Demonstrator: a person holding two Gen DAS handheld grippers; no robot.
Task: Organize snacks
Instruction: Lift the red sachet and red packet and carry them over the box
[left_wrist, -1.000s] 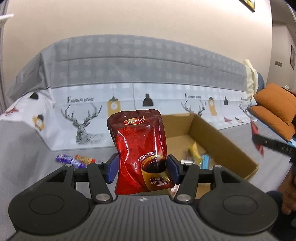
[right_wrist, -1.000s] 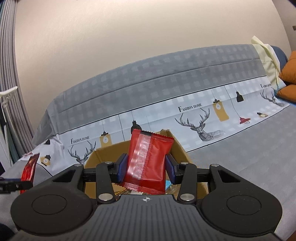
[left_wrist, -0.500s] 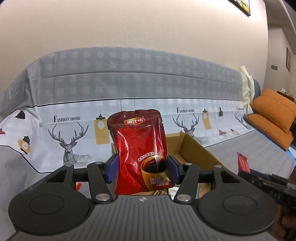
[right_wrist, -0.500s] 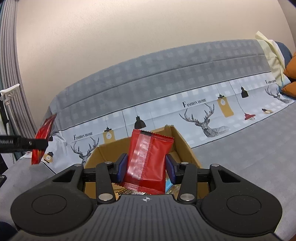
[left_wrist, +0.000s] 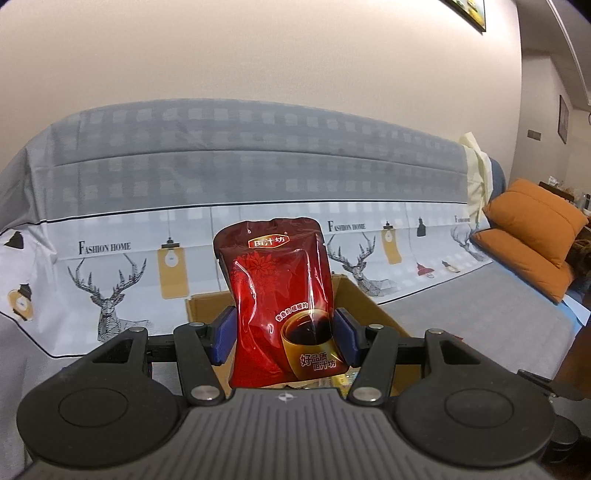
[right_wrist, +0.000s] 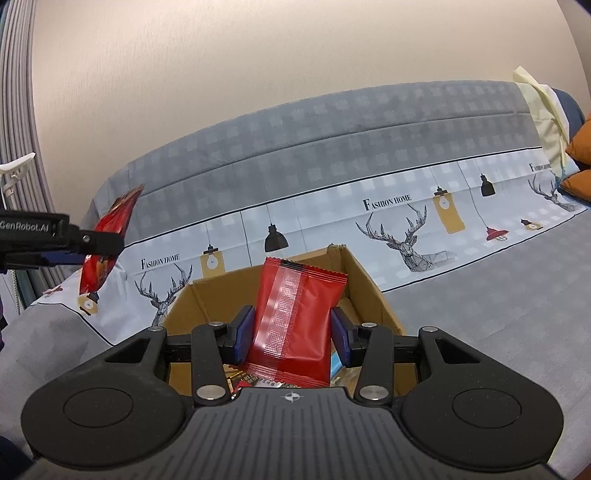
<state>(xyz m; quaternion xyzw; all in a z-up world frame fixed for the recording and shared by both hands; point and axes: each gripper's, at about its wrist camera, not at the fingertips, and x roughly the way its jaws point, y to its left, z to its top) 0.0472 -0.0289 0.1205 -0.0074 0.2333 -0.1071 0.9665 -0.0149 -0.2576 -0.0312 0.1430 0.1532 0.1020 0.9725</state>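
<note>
Biggest thing in my feeds is the sofa (left_wrist: 258, 177) under its grey deer-print cover, filling both wrist views from 9 to 3 o'clock, with two orange cushions (left_wrist: 532, 229) stacked at 3 in the left view. On the seat sits one open cardboard box (right_wrist: 369, 291), dead center in the right view, with a few small wrappers in the bottom that I can't count.

My left claw (left_wrist: 282, 336) is held level and pointing at the sofa back, blue pads clenched on one dark red pouch (left_wrist: 280, 302) that stands upright with a cup picture on the front, hanging in the air just in front of the box. From the right view the same left claw (right_wrist: 79, 245) comes in at 9 o'clock, up off the seat and to the left of the box, the pouch seen edge-on.

My right claw (right_wrist: 291, 334) is tipped down a bit over the open box, gripping one bright red packet (right_wrist: 295, 321) upright between the pads, directly above the wrappers inside.

Versus half a second back: the left claw has climbed and swung toward the box, so in the right view it sits higher and closer in, and the box now hides mostly behind the pouch. The right claw has pushed in over the box, which looks bigger now. Both grips unchanged.

Count: two claws, two red snacks in hand, one box.
</note>
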